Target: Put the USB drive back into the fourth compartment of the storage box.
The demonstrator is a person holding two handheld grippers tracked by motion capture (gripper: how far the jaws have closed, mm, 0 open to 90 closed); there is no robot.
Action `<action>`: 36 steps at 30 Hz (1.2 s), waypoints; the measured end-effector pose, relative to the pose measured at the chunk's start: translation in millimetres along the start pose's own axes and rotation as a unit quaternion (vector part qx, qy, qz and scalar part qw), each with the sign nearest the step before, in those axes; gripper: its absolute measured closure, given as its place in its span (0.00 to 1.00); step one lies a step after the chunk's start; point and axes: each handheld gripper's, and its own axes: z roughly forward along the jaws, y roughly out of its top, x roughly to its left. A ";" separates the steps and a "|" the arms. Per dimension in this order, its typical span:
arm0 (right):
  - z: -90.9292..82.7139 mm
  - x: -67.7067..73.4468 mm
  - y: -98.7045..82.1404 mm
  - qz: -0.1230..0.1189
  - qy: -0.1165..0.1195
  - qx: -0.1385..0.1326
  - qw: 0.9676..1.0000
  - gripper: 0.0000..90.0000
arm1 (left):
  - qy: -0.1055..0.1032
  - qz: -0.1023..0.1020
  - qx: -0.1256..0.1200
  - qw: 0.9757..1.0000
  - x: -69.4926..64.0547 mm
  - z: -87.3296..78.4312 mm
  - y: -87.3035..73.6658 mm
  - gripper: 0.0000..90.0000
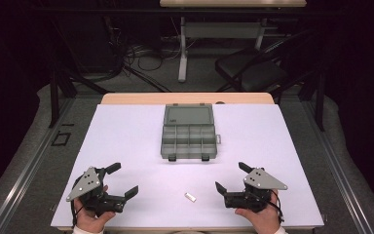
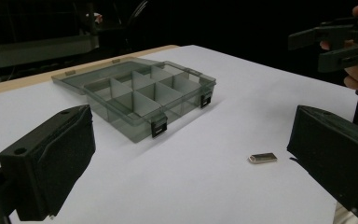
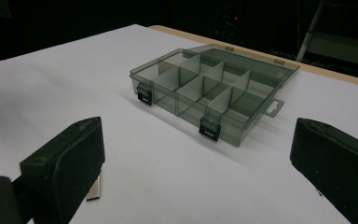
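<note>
1. In the high view, the left gripper (image 1: 118,179) sits at the lower left of the frame, held by a hand (image 1: 91,220) that comes in from the bottom edge. Its jaws are spread wide with nothing between them.
2. The right gripper (image 1: 231,177) sits at the lower right of the same view, held by the other hand (image 1: 258,218). Its jaws are also spread apart and grip nothing.
3. A small silvery metal piece (image 1: 190,197) lies flat on the white table surface (image 1: 126,141), low in the frame between the two grippers and nearer the right one, touching neither.
4. In the left gripper view the metal piece (image 2: 262,158) lies right of centre, just beside the right-hand jaw but clear of it.
5. In the right gripper view it (image 3: 94,188) peeks out at the lower left, partly hidden behind the left-hand jaw.
6. A smoky-grey compartment box (image 1: 189,141) stands in the middle of the high view, well apart from both grippers. Its clear lid (image 1: 188,115) lies folded back toward the top of the frame, its two black latches (image 1: 172,157) face the bottom, and its compartments look empty.
</note>
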 end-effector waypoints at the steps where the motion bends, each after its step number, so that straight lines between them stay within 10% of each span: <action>1: -0.1 -0.2 -0.1 0.001 0.001 0.001 1.000 0.04 | 0.000 0.003 -0.001 1.000 -0.6 0.2 0.1 0.01; 36: 19.7 6.3 20.3 -0.012 0.034 0.079 0.996 0.16 | 0.019 -0.005 0.000 1.000 -1.2 3.0 -3.4 0.01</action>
